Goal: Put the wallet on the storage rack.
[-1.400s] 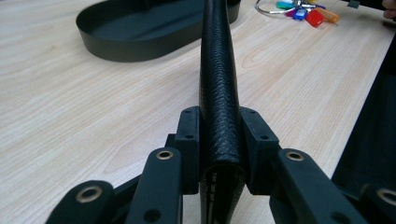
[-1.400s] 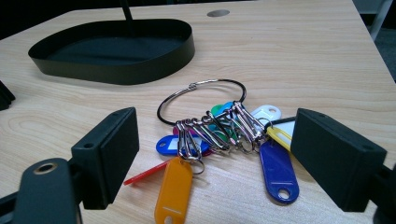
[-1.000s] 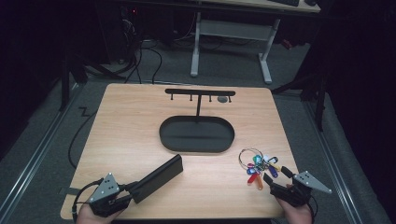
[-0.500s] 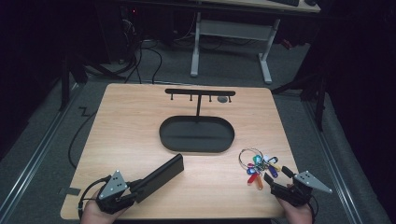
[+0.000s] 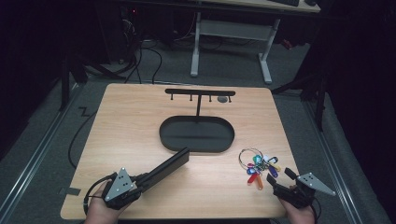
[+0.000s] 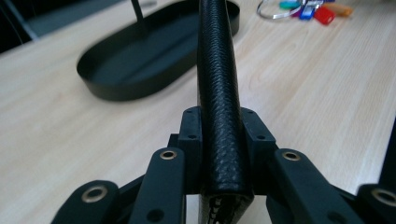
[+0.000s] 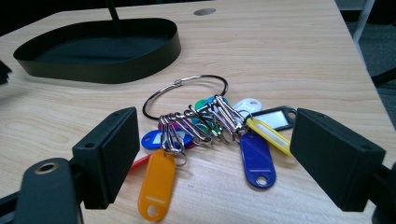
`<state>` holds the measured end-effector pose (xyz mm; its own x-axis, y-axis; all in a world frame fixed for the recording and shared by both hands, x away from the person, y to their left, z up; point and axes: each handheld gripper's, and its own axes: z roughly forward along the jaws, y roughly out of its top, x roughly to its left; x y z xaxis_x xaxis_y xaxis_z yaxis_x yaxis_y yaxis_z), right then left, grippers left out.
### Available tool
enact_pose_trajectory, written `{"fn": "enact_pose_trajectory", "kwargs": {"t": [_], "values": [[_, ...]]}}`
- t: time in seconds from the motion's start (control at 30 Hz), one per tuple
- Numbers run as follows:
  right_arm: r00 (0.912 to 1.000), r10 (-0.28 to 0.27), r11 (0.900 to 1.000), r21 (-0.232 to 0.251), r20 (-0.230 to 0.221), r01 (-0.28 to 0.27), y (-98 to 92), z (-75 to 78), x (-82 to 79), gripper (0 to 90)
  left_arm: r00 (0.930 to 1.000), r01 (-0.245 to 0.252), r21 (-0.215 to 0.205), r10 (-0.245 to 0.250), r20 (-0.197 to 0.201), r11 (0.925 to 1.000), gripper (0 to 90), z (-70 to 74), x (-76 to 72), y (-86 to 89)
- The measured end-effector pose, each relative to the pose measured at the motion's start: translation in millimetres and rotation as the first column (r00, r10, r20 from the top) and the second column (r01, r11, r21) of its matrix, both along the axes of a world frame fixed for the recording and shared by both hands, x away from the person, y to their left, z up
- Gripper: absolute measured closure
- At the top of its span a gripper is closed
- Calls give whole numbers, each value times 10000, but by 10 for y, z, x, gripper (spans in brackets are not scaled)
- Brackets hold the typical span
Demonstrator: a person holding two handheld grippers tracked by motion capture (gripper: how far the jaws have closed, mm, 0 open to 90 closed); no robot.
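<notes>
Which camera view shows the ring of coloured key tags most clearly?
The right gripper view: the key tags lie close, each tag and clip distinct. In the high view they are a small coloured cluster beside the right tool. The left gripper view catches some at its top edge.

Light wood-grain table (image 5: 140, 121). Black oval tray (image 5: 196, 134) is set at its centre, with a black T-shaped hook stand (image 5: 200, 93) rising at the tray's far edge. A key ring with coloured tags (image 5: 258, 164) is laid flat near the front right corner, well apart from the tray.
</notes>
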<state>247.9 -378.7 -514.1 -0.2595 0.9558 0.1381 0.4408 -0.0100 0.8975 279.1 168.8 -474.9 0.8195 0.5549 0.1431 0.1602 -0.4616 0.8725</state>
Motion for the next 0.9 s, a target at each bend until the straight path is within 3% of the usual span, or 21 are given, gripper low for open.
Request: {"fn": "enact_pose_trajectory", "kwargs": {"t": [0.23,0.43,0.53,0.63,0.9], "values": [[9993,-297,9995,81,208,295,-110,21,-157,162,9963,469,620,-512,694,9970,742,106,315,-225],[9972,-664,9977,187,337,658,-220,36,-278,164,9837,877,1166,-1045,1465,9893,742,229,586,-469],[9960,-819,9961,358,357,806,-258,40,-302,165,9773,1146,1285,-1350,1635,9851,742,268,733,-571],[9960,-822,9962,333,353,810,-265,37,-307,165,9708,1362,1563,-1632,1756,9783,742,287,883,-662],[9970,-711,9970,326,316,700,-246,34,-286,165,9432,1704,2597,-2337,2363,9505,743,307,1214,-850]]}}
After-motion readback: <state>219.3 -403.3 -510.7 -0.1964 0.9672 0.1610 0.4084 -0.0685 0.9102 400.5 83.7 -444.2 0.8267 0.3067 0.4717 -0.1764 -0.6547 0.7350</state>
